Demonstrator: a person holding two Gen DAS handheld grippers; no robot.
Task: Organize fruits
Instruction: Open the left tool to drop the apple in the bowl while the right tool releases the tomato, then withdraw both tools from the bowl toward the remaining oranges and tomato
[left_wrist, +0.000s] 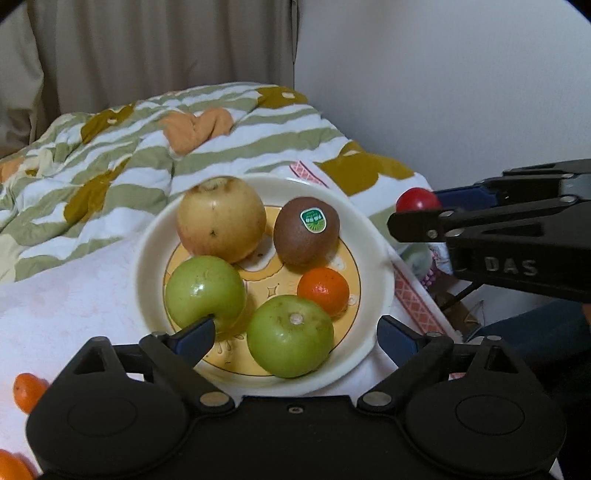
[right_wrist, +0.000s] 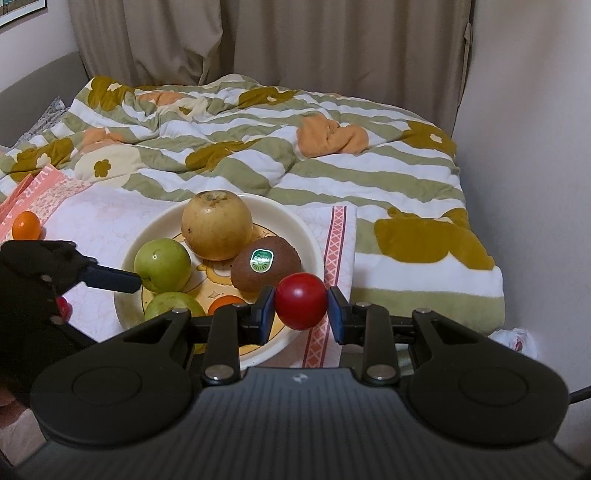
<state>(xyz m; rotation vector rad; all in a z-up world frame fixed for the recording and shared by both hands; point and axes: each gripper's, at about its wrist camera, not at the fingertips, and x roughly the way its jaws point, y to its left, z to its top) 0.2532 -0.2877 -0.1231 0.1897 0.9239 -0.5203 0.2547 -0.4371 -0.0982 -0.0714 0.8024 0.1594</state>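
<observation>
Plate (left_wrist: 373, 236): cream rim, yellow printed centre, on a pale pink cloth (left_wrist: 55, 295) spread over the bed. Holds five fruits.
- Apple (left_wrist: 221, 218): yellowish, largest, at 11 o'clock on the plate in the left wrist view.
- Kiwi (left_wrist: 306, 230): brown, green sticker on top, at 1 o'clock, just beside the apple.
- Left green fruit (left_wrist: 205, 288): at 8 o'clock, touching or nearly touching the apple.
- Near green fruit (left_wrist: 290, 334): at 6 o'clock, stem scar up.
- Small orange (left_wrist: 323, 290): at 3 o'clock, between the kiwi and the near green fruit.

Left tool (left_wrist: 295, 334): jaws wide apart, straddling the near green fruit without pressing it; the left finger (left_wrist: 195, 336) lies against the left green fruit.

Right tool (right_wrist: 301, 308): clamped on a red fruit (right_wrist: 301, 301), held above the plate's rim at 4 o'clock in the right wrist view. Seen in the left wrist view at 3 o'clock, off the plate's edge.

Loose fruit: orange (left_wrist: 27, 391) on the cloth at 8 o'clock of the plate, another orange (left_wrist: 13, 467) at the frame's lower left corner.

Surroundings: striped floral quilt (right_wrist: 332, 173) behind the plate, curtain (right_wrist: 295, 44) beyond, wall (left_wrist: 443, 74) at right.
</observation>
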